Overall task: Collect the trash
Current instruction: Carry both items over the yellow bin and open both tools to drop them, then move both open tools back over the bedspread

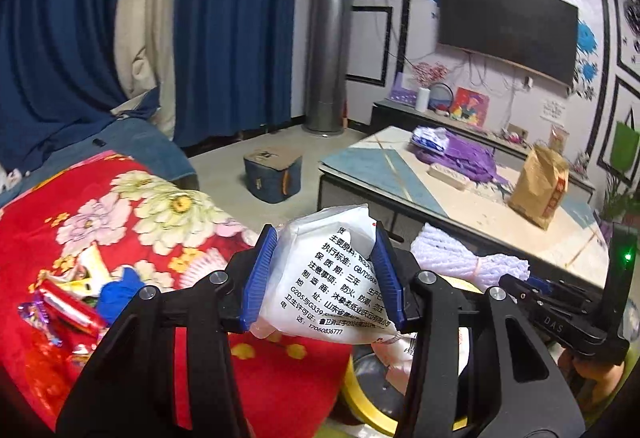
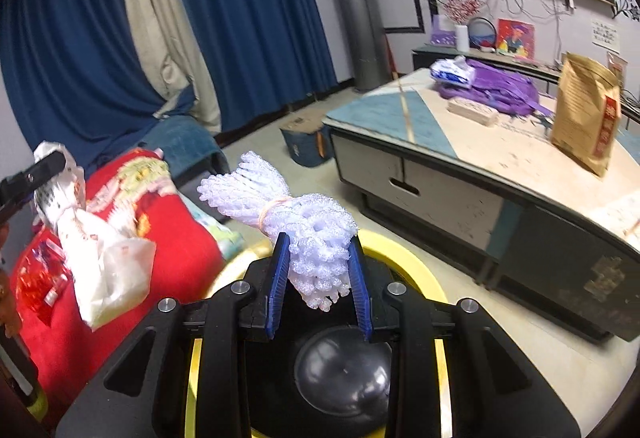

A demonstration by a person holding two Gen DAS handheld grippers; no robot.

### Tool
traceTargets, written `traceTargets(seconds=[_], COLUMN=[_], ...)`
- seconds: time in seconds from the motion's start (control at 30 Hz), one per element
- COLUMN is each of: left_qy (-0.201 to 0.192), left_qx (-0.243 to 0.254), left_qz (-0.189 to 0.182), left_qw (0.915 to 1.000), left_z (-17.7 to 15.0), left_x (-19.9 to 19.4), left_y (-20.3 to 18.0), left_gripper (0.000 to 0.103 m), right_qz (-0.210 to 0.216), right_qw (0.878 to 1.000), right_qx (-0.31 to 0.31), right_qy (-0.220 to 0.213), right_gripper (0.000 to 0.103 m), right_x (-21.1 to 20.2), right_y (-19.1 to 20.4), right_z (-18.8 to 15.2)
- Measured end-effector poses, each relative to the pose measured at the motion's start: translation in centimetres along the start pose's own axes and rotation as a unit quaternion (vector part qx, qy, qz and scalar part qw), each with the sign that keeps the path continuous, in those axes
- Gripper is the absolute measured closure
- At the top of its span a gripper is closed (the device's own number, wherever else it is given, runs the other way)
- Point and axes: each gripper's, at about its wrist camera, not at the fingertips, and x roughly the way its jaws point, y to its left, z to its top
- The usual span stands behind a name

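Jaws, left: both blue pads of the left gripper (image 1: 326, 274) are pressing into a crumpled white tissue packet (image 1: 332, 278) with black printed text, clenching it from either side.
Jaws, right: the right gripper (image 2: 320, 270) is squeezing a bundle of white foam netting (image 2: 308, 230), tied round the middle with a thin rubber band (image 2: 272, 208); one frilled end is sticking out forward, the other is hanging down between the pads.
Packet's place: it is hanging in the air in front of the red flowered blanket (image 1: 120, 222), and its loose lower end is trailing down towards the bin.
Netting's place: it is being held up over the yellow-rimmed bin (image 2: 404, 258), whose dark domed lid (image 2: 344, 370) is showing just below the right gripper's fingers.
Grippers together: from the left camera, the netting and the other gripper are sitting just to the right of the packet; from the right camera, the packet is dangling at the far left edge.
Trash still lying about: red and purple candy wrappers (image 1: 64, 314) and a blue scrap (image 1: 120, 290) are resting on the blanket.
Room: a low coffee table (image 2: 480, 166) is standing to the right, carrying a brown paper bag (image 2: 584, 118), a purple bag (image 2: 500, 90) and a blue-and-white packet (image 2: 452, 70); blue curtains (image 1: 232, 30) are hanging behind, and a dark television (image 1: 508, 26) is mounted on the wall.
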Motion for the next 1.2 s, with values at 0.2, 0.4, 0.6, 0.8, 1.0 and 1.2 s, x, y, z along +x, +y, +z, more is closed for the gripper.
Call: traceTargets(seconds=[0.2, 0.4, 0.6, 0.8, 1.0, 1.2], left_qy=[0.015, 0.037, 0.06, 0.065, 0.059, 0.038], left_qx=[0.038, 0.067, 0.08, 0.071, 0.059, 0.04], left_qz=[-0.01, -0.023, -0.039, -0.049, -0.055, -0.042], left_qw=[0.9991, 0.9968, 0.9942, 0.9941, 0.995, 0.9976], left_z=[-1.5, -3.7, -5.3, -5.5, -5.4, -4.7], left_x=[1.9, 3.5, 5.0, 5.3, 4.4, 2.7], left_y=[-3.3, -5.8, -6.8, -6.6, -6.3, -5.0], left_gripper=[0.062, 0.061, 0.058, 0.028, 0.011, 0.011], right_qz=[-0.02, -0.022, -0.017, -0.008, -0.005, 0.006], right_qw=[0.999, 0.999, 0.998, 0.998, 0.998, 0.999], right_qx=[0.009, 0.015, 0.022, 0.033, 0.041, 0.032], right_qy=[0.026, 0.039, 0.051, 0.055, 0.045, 0.032], right_gripper=[0.075, 0.075, 0.072, 0.059, 0.046, 0.043], right_x=[0.3, 0.5, 0.9, 1.2, 1.0, 0.5], right_y=[-1.9, -2.5, -2.8, -3.0, -3.0, -2.2], right_z=[-2.3, -3.2, -3.7, -3.9, -3.6, -3.2])
